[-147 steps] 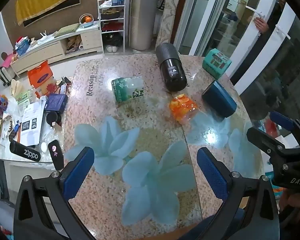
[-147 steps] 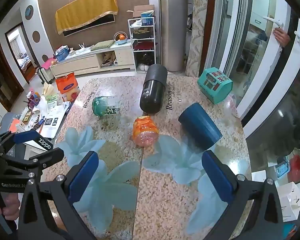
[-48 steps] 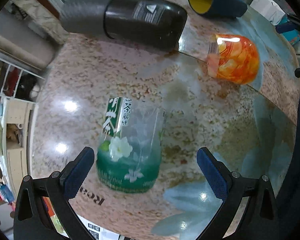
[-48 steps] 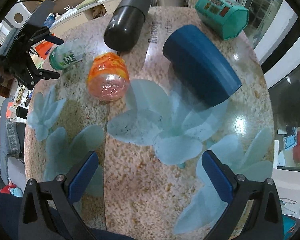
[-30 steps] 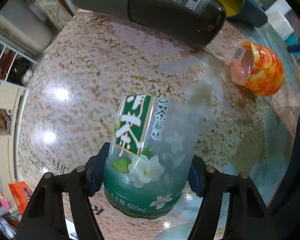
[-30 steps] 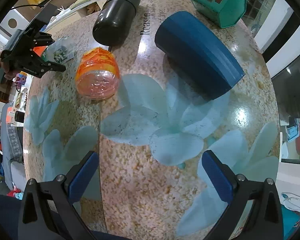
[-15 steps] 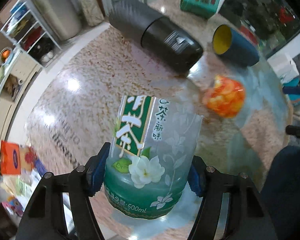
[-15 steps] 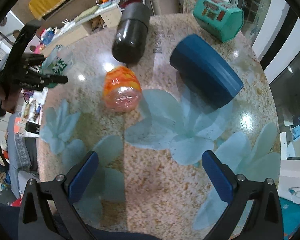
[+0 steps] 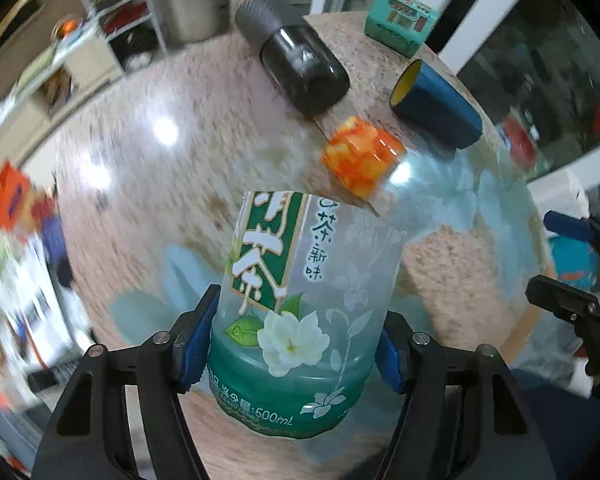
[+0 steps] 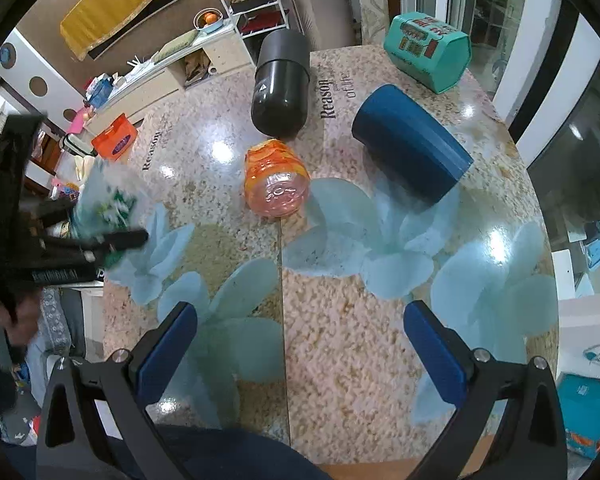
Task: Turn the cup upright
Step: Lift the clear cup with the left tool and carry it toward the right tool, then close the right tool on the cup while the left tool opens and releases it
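Above the table (image 10: 340, 360), left gripper (image 9: 292, 356) is clamped on the green cup (image 9: 300, 304); right gripper (image 10: 300, 344) jaws stand apart, holding nothing.

**Colours in front of you**

Your clear cup (image 9: 300, 312) has a green base, white flowers and a green label. The table (image 10: 340, 340) is speckled beige with pale blue flowers. You see blue fingers (image 10: 434, 350), an orange cup (image 10: 276, 178) and a navy one (image 10: 410, 142).
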